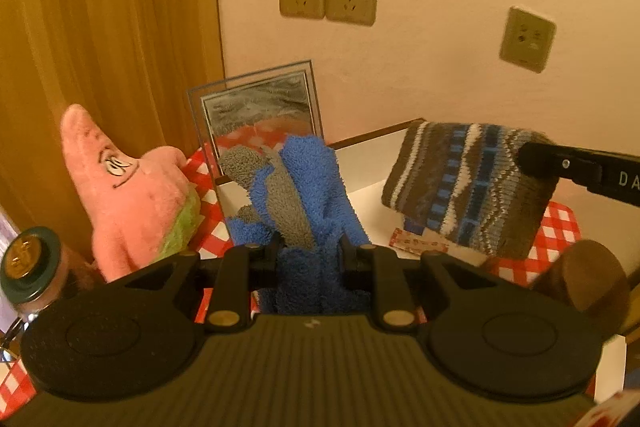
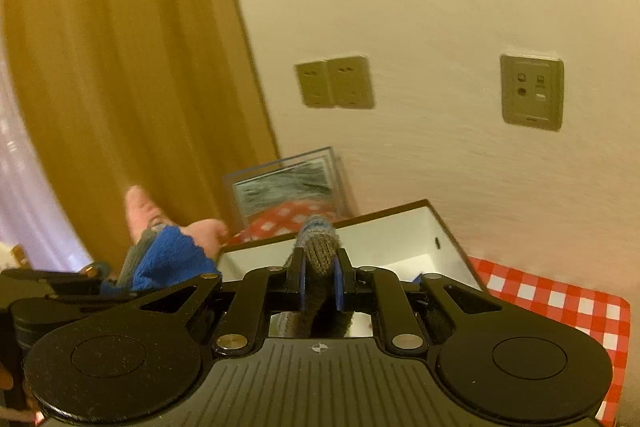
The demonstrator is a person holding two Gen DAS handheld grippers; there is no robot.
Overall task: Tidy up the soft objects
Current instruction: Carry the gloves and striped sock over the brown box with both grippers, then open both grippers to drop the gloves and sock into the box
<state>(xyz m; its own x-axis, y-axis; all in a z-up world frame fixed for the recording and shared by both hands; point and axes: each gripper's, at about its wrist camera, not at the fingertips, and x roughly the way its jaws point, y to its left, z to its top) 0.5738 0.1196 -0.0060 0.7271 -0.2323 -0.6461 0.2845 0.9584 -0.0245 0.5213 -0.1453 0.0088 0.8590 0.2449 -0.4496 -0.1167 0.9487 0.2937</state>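
socks are being carried — a blue-and-grey terry sock (image 1: 304,187) is clamped in the left gripper (image 1: 308,251), a striped knit sock (image 1: 468,187) in the right gripper (image 2: 320,267), both held above the open white box (image 2: 400,235). lowering and releasing into it seems next.

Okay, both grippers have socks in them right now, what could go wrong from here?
1. The glass picture frame stands upright right behind the blue and grey fuzzy sock held by the left gripper; a forward swing might tip it.
2. The right gripper pinches the striped knit sock by one end, so the hanging part could catch the rim of the white box.
3. The Patrick plush and the jar sit close on the left and could get bumped.
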